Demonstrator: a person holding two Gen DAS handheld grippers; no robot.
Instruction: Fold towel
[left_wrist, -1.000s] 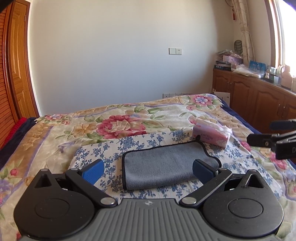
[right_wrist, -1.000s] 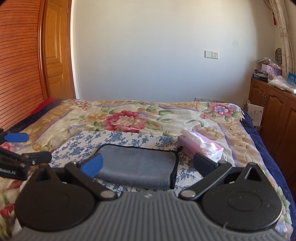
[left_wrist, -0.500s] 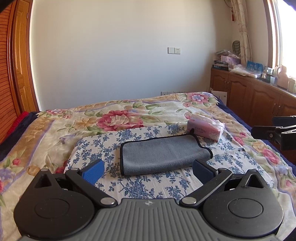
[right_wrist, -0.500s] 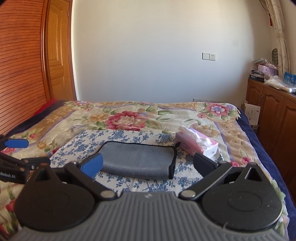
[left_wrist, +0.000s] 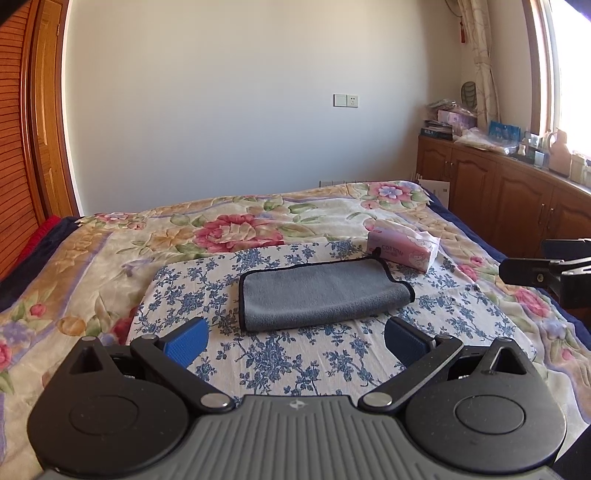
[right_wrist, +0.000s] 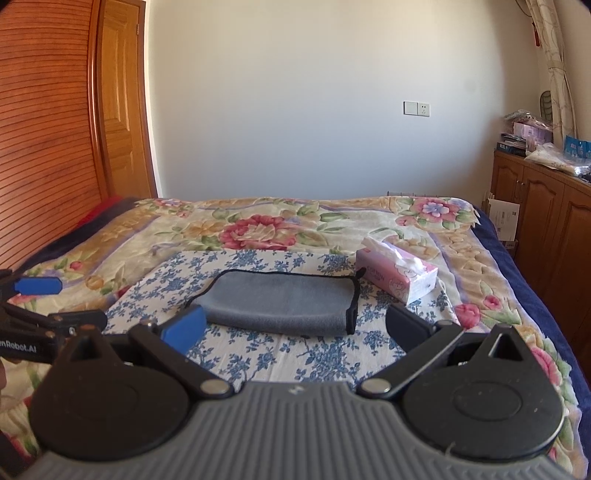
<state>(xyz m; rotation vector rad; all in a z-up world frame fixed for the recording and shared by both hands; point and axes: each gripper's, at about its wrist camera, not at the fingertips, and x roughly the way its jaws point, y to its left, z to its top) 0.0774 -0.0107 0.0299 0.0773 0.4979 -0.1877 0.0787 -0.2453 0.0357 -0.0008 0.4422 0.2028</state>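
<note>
Grey towel (left_wrist: 321, 295) lies folded on the blue-flowered cloth (left_wrist: 280, 354) atop the bed, both tongs (left_wrist: 295, 338) (right_wrist: 295, 328) spread wide, empty; advise withdrawing clear without snagging its hem.

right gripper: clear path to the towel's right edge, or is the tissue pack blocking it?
Probably yes. The right gripper is open and empty, and only bare blue-flowered cloth lies between it and the gray towel. The pink tissue pack sits behind and right of the towel's black-trimmed edge, apparently apart from it.
</note>
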